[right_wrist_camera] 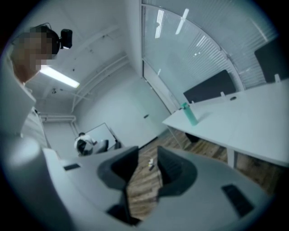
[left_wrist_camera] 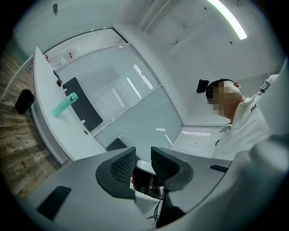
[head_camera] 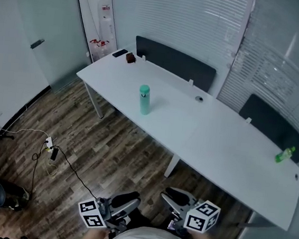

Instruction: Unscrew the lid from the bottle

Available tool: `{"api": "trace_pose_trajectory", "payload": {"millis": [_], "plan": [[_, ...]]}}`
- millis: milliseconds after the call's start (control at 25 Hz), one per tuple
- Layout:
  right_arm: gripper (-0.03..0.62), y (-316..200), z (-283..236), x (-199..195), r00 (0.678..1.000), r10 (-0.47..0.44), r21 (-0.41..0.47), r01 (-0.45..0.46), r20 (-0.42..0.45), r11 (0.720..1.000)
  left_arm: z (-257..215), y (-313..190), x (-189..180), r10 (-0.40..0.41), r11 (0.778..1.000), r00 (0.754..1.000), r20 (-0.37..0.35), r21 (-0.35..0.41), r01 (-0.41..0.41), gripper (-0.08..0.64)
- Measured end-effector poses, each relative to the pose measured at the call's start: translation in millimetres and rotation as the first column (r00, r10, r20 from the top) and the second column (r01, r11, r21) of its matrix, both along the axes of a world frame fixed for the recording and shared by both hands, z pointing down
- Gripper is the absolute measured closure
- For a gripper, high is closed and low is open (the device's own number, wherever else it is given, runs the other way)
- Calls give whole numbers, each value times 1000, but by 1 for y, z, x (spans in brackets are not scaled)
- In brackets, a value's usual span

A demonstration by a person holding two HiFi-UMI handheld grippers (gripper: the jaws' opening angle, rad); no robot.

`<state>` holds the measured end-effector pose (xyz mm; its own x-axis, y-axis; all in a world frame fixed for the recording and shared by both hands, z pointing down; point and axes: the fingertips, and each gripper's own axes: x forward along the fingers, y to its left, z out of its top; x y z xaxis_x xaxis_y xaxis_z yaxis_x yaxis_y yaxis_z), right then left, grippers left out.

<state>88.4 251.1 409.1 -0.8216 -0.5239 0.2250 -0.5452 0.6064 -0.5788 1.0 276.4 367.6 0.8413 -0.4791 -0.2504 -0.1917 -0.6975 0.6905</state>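
A teal bottle with its lid on stands upright on the long white table, toward the table's left part. It also shows small and far off as the bottle in the left gripper view and the bottle in the right gripper view. My left gripper and right gripper are held low by my body, over the wooden floor and well short of the table. The left gripper is open with nothing between its pads. The right gripper is open too, and holds nothing.
A green bottle lies near the table's far right end. A small brown object and a black phone sit at its far left corner. Two dark chairs stand behind it. A cable and power strip lie on the floor at left.
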Motion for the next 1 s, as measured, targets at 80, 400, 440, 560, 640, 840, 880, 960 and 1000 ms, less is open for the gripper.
{"api": "trace_pose_trajectory", "payload": {"millis": [80,400,440,560,640,840,880,960,1000], "plan": [[465,-13,0,-13,1000,3,-1,-3,-6,1000,0,-13,-13,5,1000,1000,1,2,-5,457],[465,-53,-1,-68,1000,-8,-3,8,-14,1000,3,-50,-66,1,1000,1000,1,-5,-1,457],[466,-56,0,-75,1000,-10,-3,10,-16,1000,5,-53,-72,0,1000,1000,0,-6,0,457],[465,-65,2,-92,1000,-13,-3,13,-18,1000,8,-61,-88,-5,1000,1000,0,-7,5,457],[465,-72,3,-100,1000,-14,-1,14,-17,1000,10,-68,-95,-10,1000,1000,0,-6,10,457],[465,-86,7,-111,1000,-15,-12,15,-24,1000,13,-83,-109,-25,1000,1000,-3,-14,25,457],[465,-89,7,-112,1000,-16,-14,16,-26,1000,14,-86,-110,-28,999,1000,-3,-16,28,457],[465,-96,8,-113,1000,-16,-15,16,-26,1000,15,-92,-111,-32,999,999,-3,-21,32,457],[465,-101,8,-112,1000,-15,-14,15,-26,1000,15,-96,-111,-33,999,999,-3,-23,33,457]]}}
